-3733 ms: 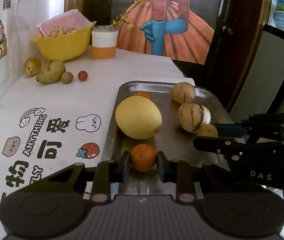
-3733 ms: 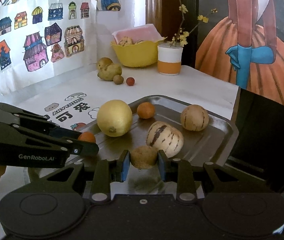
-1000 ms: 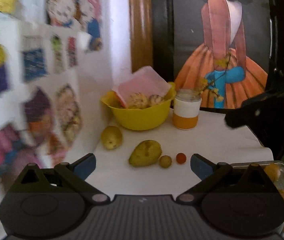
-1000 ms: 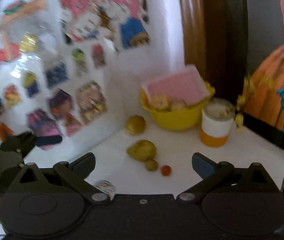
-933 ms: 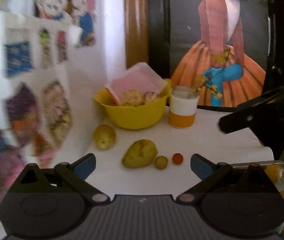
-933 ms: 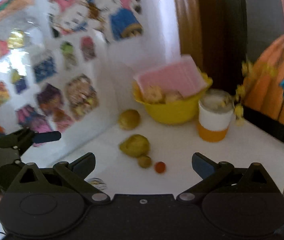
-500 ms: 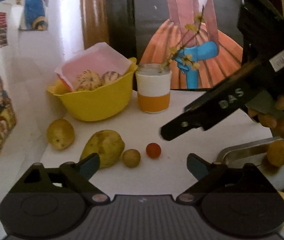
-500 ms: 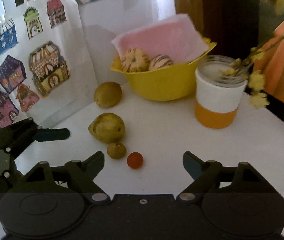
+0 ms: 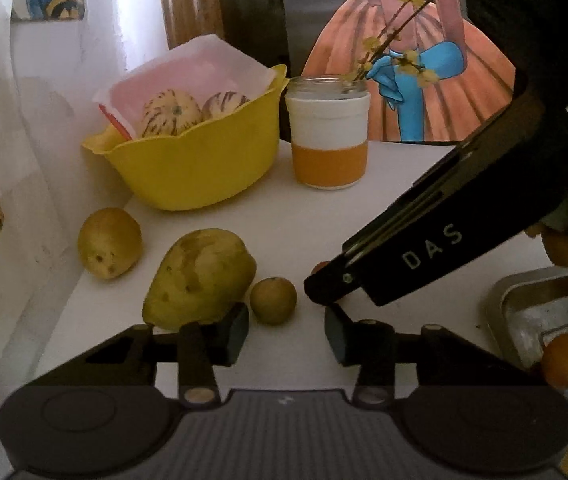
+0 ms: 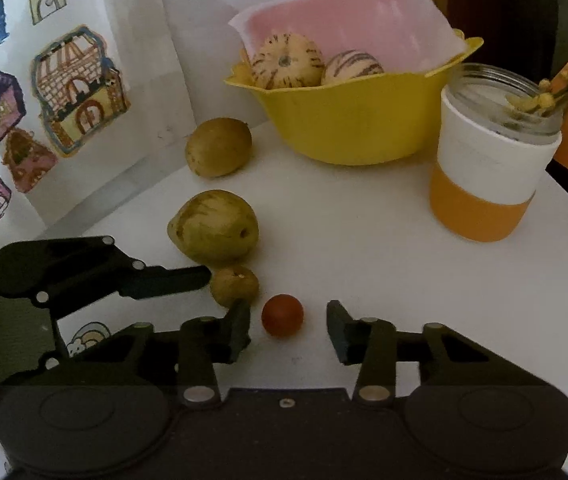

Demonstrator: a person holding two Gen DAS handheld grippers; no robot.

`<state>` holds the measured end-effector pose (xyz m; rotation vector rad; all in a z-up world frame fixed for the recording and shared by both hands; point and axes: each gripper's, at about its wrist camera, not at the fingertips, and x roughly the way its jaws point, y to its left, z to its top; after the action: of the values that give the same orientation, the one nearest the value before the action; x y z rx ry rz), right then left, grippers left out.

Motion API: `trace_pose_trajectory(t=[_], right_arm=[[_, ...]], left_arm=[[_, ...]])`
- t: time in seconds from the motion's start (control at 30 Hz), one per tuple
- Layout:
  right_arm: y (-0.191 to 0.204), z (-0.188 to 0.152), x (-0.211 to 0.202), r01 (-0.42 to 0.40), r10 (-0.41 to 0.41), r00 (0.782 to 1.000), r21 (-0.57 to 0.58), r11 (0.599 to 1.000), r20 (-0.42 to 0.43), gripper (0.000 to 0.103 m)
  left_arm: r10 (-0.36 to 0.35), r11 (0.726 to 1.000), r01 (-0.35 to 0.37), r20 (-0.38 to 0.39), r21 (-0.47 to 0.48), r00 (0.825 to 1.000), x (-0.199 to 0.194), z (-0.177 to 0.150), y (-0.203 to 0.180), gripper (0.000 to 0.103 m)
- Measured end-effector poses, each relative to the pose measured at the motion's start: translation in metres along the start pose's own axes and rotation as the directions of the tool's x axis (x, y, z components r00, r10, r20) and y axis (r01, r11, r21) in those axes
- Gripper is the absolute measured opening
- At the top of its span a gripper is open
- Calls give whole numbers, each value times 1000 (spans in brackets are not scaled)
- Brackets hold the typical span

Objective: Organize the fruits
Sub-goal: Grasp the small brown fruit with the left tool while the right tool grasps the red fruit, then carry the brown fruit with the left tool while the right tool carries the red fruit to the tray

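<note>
Item: small red round fruit [image 10: 282,315] on white worktop [image 10: 383,280], between your spread right hand-held gripper [image 10: 287,330] fingers; close gently, avoiding brown fruit [image 10: 234,285] at ten o'clock. Left hand-held gripper [image 9: 286,330] likewise released.

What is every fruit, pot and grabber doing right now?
Left tool: open, empty, nearing the small brown fruit.
Right tool: open, around the small red fruit.
Pear: lying on the table.
Yellow bowl: holds two striped melons.
Jar: upright, lidless, holds a flower twig.
</note>
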<state>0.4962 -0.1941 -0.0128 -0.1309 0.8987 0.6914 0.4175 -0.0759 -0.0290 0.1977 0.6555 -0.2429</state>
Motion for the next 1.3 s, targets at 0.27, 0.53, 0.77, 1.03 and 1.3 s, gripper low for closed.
trace_pose_trajectory(t=[0.27, 0.53, 0.77, 1.03, 1.3], right_arm=[[-8, -2, -1, -45, 44, 999, 51, 998, 16, 23], [-16, -9, -10, -55, 52, 998, 117, 992, 28, 23], [-14, -21, -29, -62, 57, 997, 128, 990, 43, 23], [-12, -43, -65, -97, 85, 993, 158, 983, 79, 23], [-12, -81, -118, -102, 80, 989, 175, 979, 127, 23]], left_arm=[[7, 999, -8, 24, 45, 1000, 4, 1, -6, 38], [23, 999, -23, 16, 32, 1000, 3, 1, -2, 28], [-1, 1000, 1, 14, 6, 1000, -9, -7, -1, 28], [-58, 998, 58, 18, -19, 998, -40, -20, -7, 28], [-157, 986, 159, 57, -42, 986, -92, -35, -28, 28]])
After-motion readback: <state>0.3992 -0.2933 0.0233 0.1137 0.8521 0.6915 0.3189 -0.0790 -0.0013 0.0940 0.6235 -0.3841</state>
